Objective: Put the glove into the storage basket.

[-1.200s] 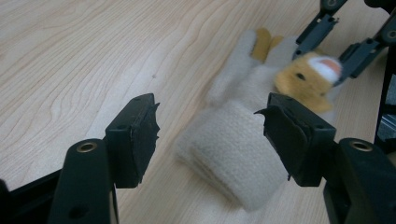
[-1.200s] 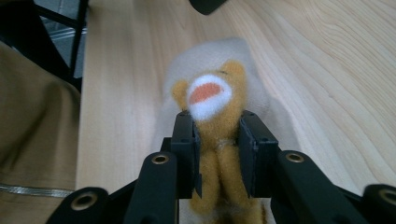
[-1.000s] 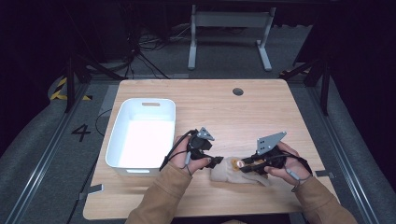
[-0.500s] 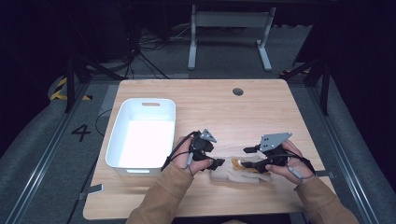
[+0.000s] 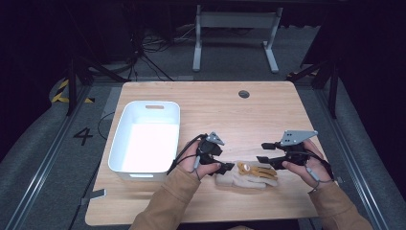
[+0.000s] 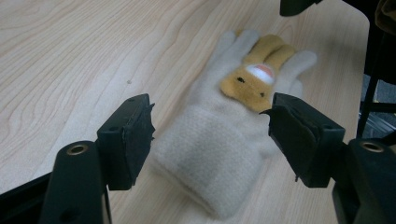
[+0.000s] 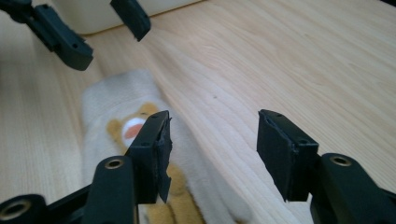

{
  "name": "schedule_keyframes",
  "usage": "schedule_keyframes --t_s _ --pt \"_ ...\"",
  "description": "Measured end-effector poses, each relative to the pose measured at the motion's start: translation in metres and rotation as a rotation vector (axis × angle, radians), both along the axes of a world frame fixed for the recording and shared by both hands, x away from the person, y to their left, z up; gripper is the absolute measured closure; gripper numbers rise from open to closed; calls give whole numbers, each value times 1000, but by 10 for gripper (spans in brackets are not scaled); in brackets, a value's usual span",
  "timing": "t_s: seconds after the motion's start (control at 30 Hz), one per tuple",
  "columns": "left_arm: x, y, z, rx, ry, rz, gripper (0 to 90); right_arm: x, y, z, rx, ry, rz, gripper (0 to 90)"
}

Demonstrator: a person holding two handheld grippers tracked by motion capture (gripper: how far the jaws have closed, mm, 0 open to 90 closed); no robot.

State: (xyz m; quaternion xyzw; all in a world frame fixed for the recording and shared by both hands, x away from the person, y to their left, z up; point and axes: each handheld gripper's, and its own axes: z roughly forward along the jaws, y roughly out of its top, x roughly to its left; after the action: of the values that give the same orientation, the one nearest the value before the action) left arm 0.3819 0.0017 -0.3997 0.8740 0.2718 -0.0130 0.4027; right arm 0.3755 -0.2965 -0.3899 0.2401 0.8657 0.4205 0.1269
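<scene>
The cream glove (image 5: 245,176) with the little bear patch lies flat at lower centre of the high view, right of the white bin (image 5: 143,142). If you're going for it, drop your left gripper (image 6: 212,135) onto the knit cuff and bite deep so it doesn't slip. Its jaws have just been opening and stand spread either side of the cuff, pinching nothing. Your right gripper (image 7: 212,151) is spread too, holding nothing, jaws above the fingertip end.
</scene>
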Motion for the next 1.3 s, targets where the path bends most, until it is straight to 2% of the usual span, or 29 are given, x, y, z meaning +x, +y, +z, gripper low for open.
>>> schedule_keyframes --t_s 0.13,0.2,0.23,0.3,0.33,0.37,0.4,0.53,0.63,0.77,0.8,0.87,0.93,0.97,1.0,1.03,1.13,1.27,1.3 --pt "1 -1 2 16 -29 1 306 0 -9 3 25 -2 -49 469" --pt "1 -1 3 15 -31 1 307 0 -12 5 33 -5 -73 468" --pt "0 -1 3 15 -31 1 309 0 -17 7 42 -6 -103 468" --pt "0 -1 4 17 -31 -3 310 0 -19 8 47 -4 -116 468" --pt "0 -2 3 16 -33 -10 310 1 -23 9 48 2 -159 471" --pt "0 -2 3 16 -33 -10 310 1 -23 9 48 2 -159 471" --pt "-1 -3 3 18 -31 -13 309 2 -27 9 45 4 -193 490" --pt "-1 -3 3 20 -32 -25 306 6 -33 9 65 1 -215 502" --pt "0 -2 3 16 -38 -21 305 8 -37 8 68 -25 -243 490" --pt "0 -2 2 17 -44 -32 304 10 -41 6 55 15 -283 506" --pt "0 -3 2 22 -49 -35 304 11 -44 4 12 23 -276 508" --pt "-1 -3 1 28 -52 -43 304 12 -47 3 -19 39 -309 471" --pt "-1 -4 1 29 -54 -50 304 13 -49 2 -26 38 -315 468" --pt "-1 -4 1 29 -54 -50 303 14 -51 2 -20 46 -315 460" --pt "-1 -4 1 29 -55 -50 299 14 -54 2 -31 73 -330 440" --pt "-1 -4 1 28 -55 -49 299 14 -54 2 -31 73 -330 440" --pt "0 -5 -1 7 -55 -46 288 14 -59 2 -11 109 -346 358" --pt "0 -7 -3 14 -49 -59 282 15 -61 1 -11 127 -335 319" --pt "0 -9 -4 25 -50 -65 281 15 -63 0 -12 124 -350 314"
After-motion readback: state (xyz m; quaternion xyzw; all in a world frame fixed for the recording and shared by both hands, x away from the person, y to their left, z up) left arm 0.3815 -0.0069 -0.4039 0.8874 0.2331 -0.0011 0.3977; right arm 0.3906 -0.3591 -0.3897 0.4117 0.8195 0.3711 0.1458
